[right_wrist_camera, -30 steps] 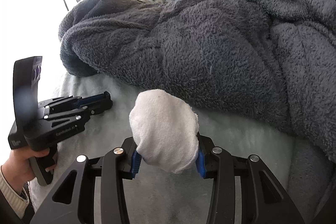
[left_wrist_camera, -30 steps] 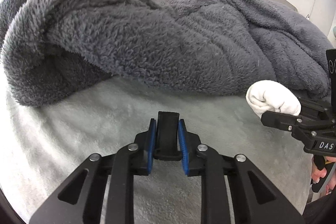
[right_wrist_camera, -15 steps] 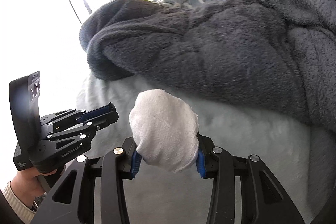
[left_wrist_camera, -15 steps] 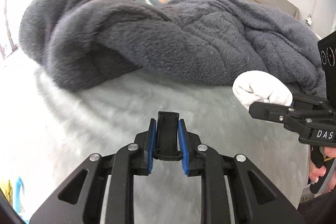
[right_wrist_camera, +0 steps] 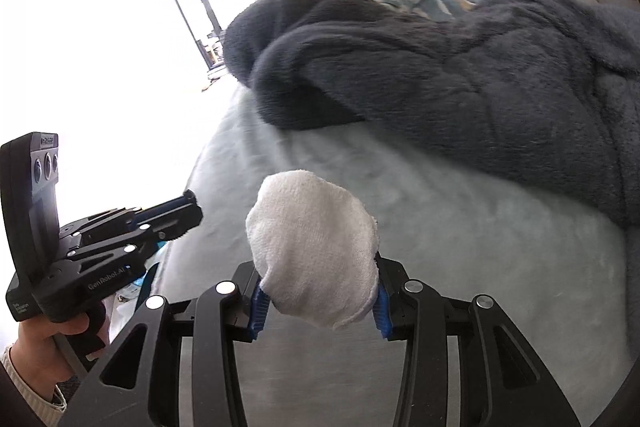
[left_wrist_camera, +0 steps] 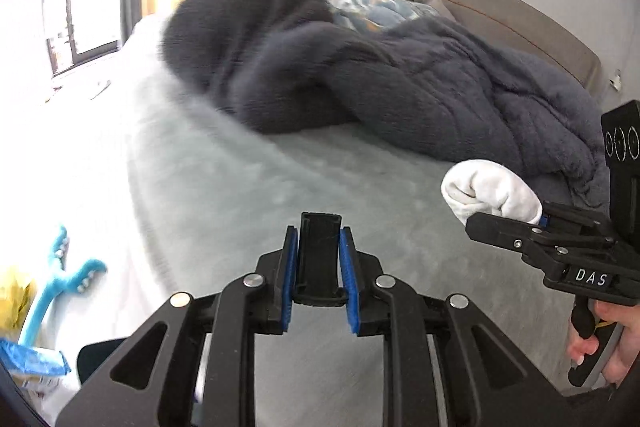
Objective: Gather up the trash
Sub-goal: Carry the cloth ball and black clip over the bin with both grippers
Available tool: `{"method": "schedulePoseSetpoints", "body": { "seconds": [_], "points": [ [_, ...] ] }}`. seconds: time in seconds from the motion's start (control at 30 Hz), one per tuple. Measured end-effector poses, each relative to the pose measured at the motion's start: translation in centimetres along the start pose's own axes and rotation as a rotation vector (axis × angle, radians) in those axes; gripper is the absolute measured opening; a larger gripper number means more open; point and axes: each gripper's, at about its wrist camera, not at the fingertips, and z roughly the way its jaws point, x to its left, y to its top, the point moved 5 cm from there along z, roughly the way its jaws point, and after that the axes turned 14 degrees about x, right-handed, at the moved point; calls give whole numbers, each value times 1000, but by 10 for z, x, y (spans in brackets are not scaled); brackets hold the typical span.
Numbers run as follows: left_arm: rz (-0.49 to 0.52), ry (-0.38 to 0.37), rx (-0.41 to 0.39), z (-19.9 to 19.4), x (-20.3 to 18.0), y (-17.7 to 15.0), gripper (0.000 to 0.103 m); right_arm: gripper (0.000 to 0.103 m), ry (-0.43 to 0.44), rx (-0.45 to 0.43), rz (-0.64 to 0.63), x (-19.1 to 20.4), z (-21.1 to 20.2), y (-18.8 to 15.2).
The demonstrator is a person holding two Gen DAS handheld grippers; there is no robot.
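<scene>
My right gripper (right_wrist_camera: 318, 301) is shut on a balled-up white sock (right_wrist_camera: 314, 251) and holds it above the pale grey bed sheet (right_wrist_camera: 440, 227). The sock (left_wrist_camera: 490, 193) and right gripper (left_wrist_camera: 536, 227) also show at the right of the left wrist view. My left gripper (left_wrist_camera: 320, 259) is shut on a flat black plastic object (left_wrist_camera: 320, 255) standing upright between its blue pads. The left gripper also shows at the left of the right wrist view (right_wrist_camera: 176, 215), held in a hand.
A thick dark grey fleece blanket (left_wrist_camera: 400, 79) is heaped across the bed behind both grippers. Left of the bed's edge lie a blue toy (left_wrist_camera: 60, 279) and a blue-and-yellow packet (left_wrist_camera: 28, 367). A bright window (right_wrist_camera: 100, 27) is on the left. A headboard (left_wrist_camera: 520, 15) is far right.
Both grippers have pulled back and swung left, away from the blanket. The bed's left edge, the floor items and the window have come into view. Both grips are unchanged.
</scene>
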Motion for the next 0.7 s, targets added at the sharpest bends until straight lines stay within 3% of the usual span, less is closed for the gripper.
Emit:
{"method": "schedulePoseSetpoints", "body": {
  "seconds": [0.17,0.7],
  "points": [
    [-24,75,-5,-23,28,-22,23,42,23,0,-23,30,6,-3],
    [-146,110,57,-53,109,-83,23,42,95,11,-138,133,36,2]
  ]
}}
